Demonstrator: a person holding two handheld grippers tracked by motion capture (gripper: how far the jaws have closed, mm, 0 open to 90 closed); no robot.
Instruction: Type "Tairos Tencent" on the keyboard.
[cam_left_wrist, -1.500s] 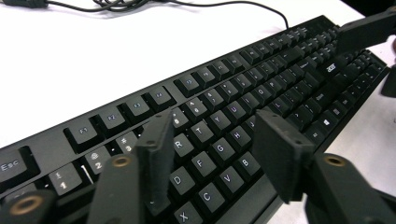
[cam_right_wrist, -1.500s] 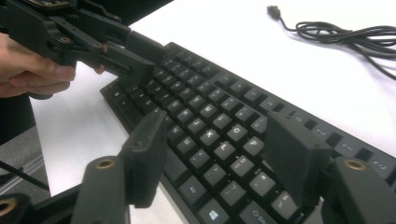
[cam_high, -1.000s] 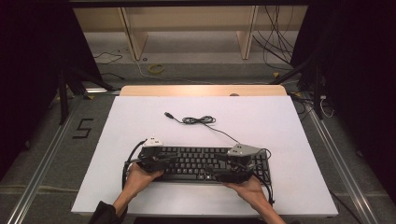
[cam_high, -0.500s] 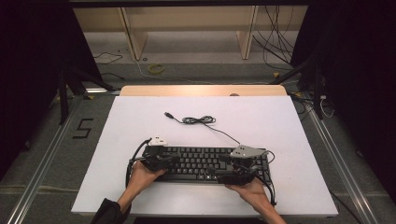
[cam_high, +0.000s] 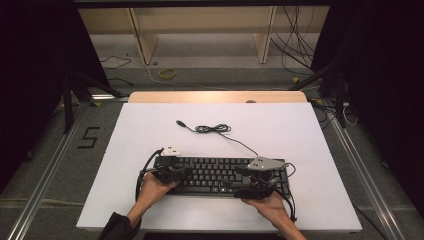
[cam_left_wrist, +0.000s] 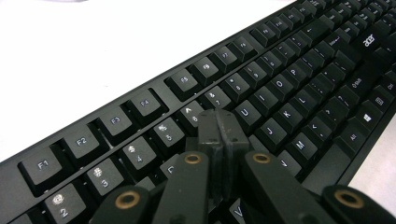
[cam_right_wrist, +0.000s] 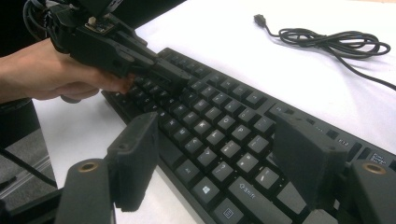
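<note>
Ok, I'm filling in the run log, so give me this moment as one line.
left gripper: jaws shut, tips over black computer keyboard, nothing between | right gripper: jaws open above keyboard | black USB cable: loose on white table

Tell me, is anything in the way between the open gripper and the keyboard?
Nothing visible is. The right gripper hangs open right over the keyboard, with only bare keys between its jaws. The left gripper is farther along, shut, over other keys.

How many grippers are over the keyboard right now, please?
2. The left gripper sits over the keyboard's left end, jaws shut with nothing between them. The right gripper is over its right end, jaws open wide above the keys.
</note>
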